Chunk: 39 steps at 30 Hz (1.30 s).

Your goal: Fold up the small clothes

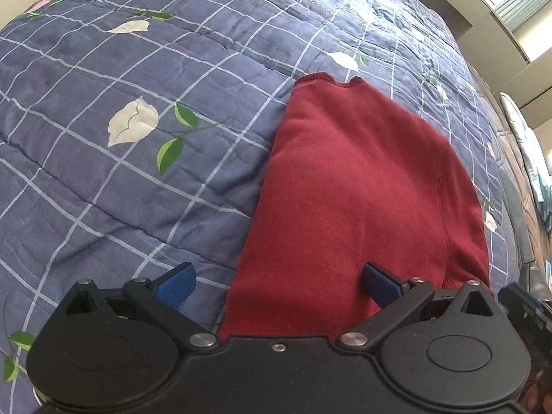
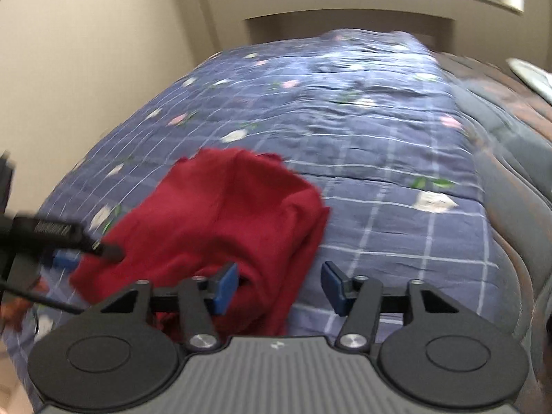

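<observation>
Left wrist view shows the red garment [image 1: 358, 186] lying partly folded on the bed quilt [image 1: 138, 179], left tongs [image 1: 277, 284] and right tongs [image 2: 279, 288] both apart and empty; grip hem corners squarely before folding.

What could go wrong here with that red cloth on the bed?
Both the left gripper and the right gripper are open and hold nothing, so a grab could miss. The red garment lies on a soft, wrinkled blue quilt; a pinch might catch quilt too. In the right wrist view the garment looks bunched, so a fold may come out uneven.
</observation>
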Available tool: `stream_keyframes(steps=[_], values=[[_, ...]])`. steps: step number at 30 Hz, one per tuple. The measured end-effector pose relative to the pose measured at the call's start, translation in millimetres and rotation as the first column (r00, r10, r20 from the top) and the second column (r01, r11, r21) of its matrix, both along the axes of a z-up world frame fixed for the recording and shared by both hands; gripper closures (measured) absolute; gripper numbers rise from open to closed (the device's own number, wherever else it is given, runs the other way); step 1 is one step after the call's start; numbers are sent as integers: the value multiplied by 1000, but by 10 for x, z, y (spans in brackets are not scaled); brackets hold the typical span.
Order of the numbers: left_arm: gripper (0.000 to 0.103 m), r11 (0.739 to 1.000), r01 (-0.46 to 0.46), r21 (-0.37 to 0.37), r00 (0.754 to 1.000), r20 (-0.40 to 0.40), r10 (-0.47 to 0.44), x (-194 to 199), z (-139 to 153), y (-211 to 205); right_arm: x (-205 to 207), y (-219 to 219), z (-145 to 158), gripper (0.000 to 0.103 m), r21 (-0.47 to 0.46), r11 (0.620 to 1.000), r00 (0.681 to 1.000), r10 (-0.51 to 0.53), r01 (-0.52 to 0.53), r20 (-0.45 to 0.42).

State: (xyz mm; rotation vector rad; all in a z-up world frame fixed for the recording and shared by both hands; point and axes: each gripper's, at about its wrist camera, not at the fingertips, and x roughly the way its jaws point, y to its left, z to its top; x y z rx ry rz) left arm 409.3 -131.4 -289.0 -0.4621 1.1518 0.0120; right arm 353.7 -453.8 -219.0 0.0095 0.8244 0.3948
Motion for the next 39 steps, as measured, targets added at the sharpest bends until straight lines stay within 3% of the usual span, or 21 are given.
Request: stream_keyframes(steps=[4,7,13,18,23,29,39], values=[[1,1000,1,0,1000,-2,-1,6,-10,-15,-15,221,-90,74,-82,994,998,66,-67,-14],[1,1000,12,5,1000,-3,-12,7,-5,-41,-34,267,-128,89,-128,990,998,56,-57,-13],[1,999,35,22,999,-5,-34,15,26,-82,-170,165,-132,93,-151,989,1000,-10,12,12],[1,998,54,30,999,-8,-54,-6,26,-121,-206,204,-250,93,-180,981,997,-78,74,-11],[1,998,61,20,998,-22,-60,-56,10,-132,-212,171,-367,93,-156,966,977,-213,206,-26],[1,997,73,27,997,-20,-73,-110,33,-160,-240,213,-391,91,-170,962,975,-220,213,-25],[1,995,80,57,997,-9,-79,-148,134,-197,-285,164,-384,62,-170,949,961,-275,265,-38]])
